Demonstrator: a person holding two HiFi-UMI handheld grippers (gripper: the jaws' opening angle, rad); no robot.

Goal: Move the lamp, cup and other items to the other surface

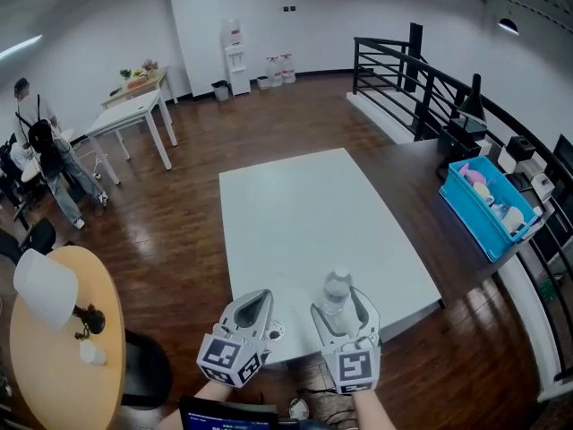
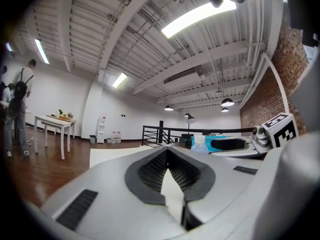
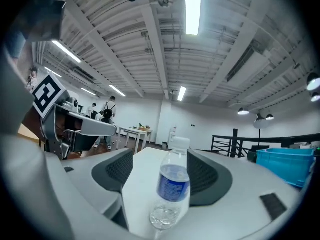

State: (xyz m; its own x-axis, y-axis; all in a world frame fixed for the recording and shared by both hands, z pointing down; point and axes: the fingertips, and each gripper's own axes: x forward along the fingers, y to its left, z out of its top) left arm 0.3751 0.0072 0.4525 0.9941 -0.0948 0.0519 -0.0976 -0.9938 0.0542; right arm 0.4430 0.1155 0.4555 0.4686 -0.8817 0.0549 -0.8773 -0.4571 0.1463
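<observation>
Fingers [image 3: 210, 176] of the right gripper [image 1: 343, 312] stand wide around the clear plastic water bottle [image 3: 172, 186], standing at the white rectangular surface's [image 1: 304, 213] near edge; the left gripper [image 1: 253, 307] is closed, empty. Best withdraw straight back, brushing neither side, lest it topple.

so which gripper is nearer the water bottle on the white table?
Right. The water bottle stands between the open jaws of the right gripper, with a gap on one side. The left gripper sits beside it, further left in the head view, jaws together and empty.
</observation>
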